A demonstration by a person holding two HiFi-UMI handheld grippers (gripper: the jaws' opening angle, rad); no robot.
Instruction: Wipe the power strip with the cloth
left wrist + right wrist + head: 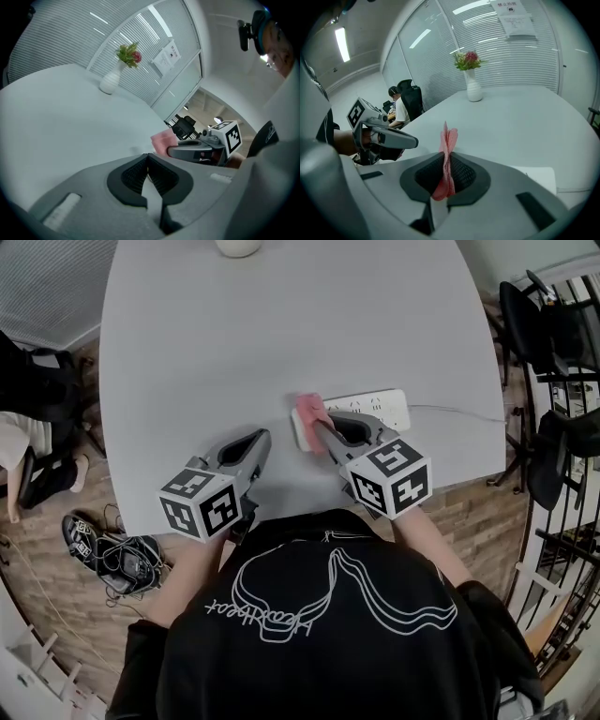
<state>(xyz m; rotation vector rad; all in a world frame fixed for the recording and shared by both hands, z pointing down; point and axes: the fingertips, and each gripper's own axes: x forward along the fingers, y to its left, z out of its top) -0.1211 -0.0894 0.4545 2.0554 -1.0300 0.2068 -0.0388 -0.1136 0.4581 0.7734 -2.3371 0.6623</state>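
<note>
While the left gripper [261, 437] sits low over the table [281, 324], jaws pressed together on nothing, the right gripper [317, 425] pinches the pink cloth [307, 411] at the left end of the power strip [384, 407] — its long axis runs rightward from those jaws, which are the nearer pair.

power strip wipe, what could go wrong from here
1. The power strip lies near the table edge and the left gripper, shut and empty, is off it: a wipe could push it along.
2. The right gripper pinches only a fold of the cloth, which might slip out.
3. The cable trails right and could snag.
</note>
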